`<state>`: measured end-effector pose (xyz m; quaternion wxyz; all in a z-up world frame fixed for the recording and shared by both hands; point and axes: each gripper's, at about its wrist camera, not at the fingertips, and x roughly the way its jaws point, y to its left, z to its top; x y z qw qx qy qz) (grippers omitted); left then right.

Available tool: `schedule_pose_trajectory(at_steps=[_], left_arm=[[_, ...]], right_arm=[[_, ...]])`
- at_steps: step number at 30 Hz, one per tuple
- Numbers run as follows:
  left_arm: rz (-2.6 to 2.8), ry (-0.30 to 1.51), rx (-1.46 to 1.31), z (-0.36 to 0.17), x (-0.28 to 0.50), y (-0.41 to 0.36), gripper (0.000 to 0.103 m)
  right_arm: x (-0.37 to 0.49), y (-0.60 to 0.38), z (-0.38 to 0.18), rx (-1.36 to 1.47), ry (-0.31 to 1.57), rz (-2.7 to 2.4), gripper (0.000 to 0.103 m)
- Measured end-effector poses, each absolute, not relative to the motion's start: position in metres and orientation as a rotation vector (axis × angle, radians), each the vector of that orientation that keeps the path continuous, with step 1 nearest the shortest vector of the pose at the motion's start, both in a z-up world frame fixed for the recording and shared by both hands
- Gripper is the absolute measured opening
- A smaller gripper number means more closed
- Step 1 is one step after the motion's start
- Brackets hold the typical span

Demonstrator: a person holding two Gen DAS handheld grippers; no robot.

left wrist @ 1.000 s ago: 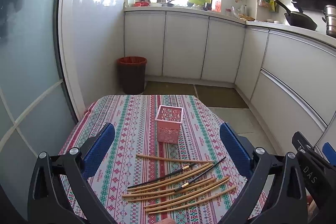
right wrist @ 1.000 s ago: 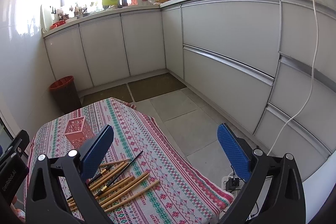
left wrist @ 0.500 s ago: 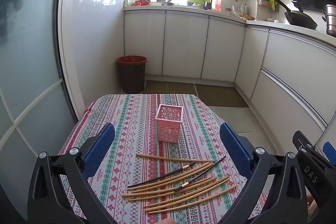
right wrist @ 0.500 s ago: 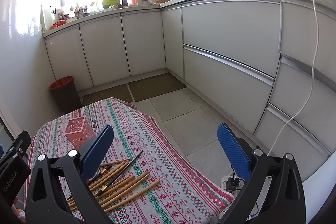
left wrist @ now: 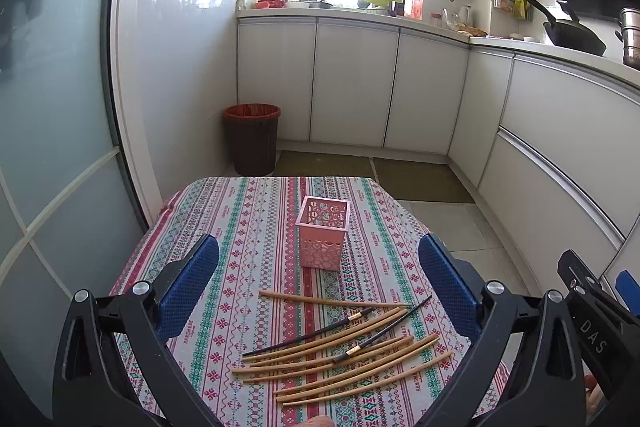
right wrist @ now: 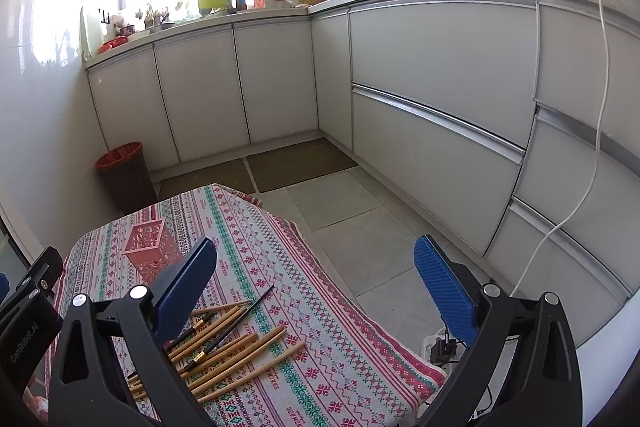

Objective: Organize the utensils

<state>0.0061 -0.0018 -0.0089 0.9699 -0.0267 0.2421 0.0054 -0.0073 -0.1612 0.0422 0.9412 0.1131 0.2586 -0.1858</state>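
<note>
Several bamboo chopsticks (left wrist: 352,359) and two black chopsticks (left wrist: 308,335) lie loose on the patterned tablecloth (left wrist: 248,227) near its front edge. A pink perforated holder (left wrist: 323,237) stands upright and empty behind them. My left gripper (left wrist: 318,287) is open and empty, held above the chopsticks. My right gripper (right wrist: 316,291) is open and empty, off the table's right side; the chopsticks (right wrist: 236,355) and the holder (right wrist: 150,247) show at its lower left.
A dark bin with a red liner (left wrist: 252,139) stands on the floor beyond the table. White cabinets (left wrist: 352,87) line the back and right. A glass door (left wrist: 52,147) is at the left. A power strip (right wrist: 440,347) lies on the floor.
</note>
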Motion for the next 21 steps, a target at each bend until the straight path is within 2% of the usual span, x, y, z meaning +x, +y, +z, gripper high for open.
schedule_pose_trajectory(at_steps=[21], left_arm=[[0.012,0.498,-0.057,-0.0097,0.0067,-0.0008,0.096]], right_arm=[[-0.0053,-0.1613,0.0425,0.230,0.537,-0.378,0.096]])
